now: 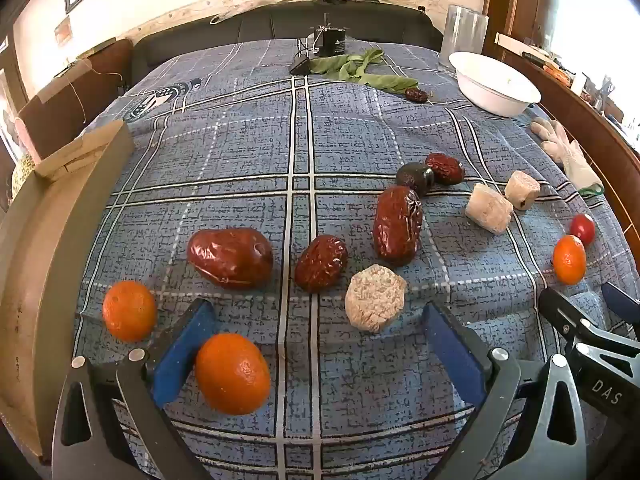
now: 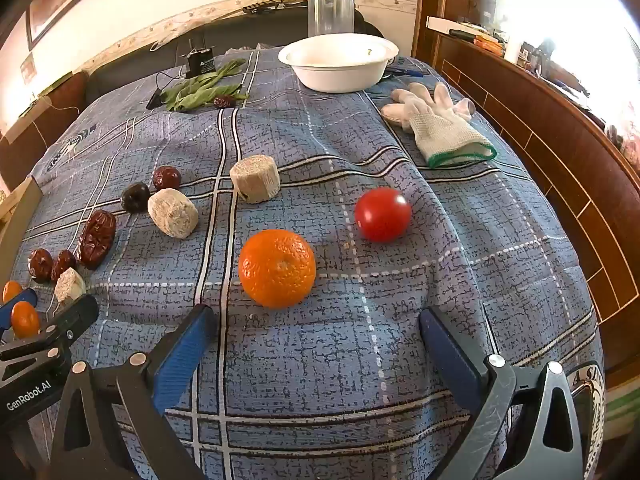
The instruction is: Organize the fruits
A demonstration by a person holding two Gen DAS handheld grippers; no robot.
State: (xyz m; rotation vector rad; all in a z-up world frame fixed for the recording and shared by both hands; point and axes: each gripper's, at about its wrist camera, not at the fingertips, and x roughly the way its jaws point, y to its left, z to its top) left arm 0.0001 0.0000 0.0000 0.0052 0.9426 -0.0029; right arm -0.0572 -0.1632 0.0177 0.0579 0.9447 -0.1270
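Fruits lie scattered on a blue checked cloth. My left gripper is open; an orange rests on the cloth by its left finger, untouched. A second orange sits further left. Several red dates and a pale round cake lie just ahead. My right gripper is open above the cloth, with an orange just beyond its fingertips and a red tomato behind that. A white bowl stands at the far edge.
A white glove lies at the right. Green leaves, a black device and a clear glass stand at the back. A cardboard box borders the left. A wooden ledge runs along the right.
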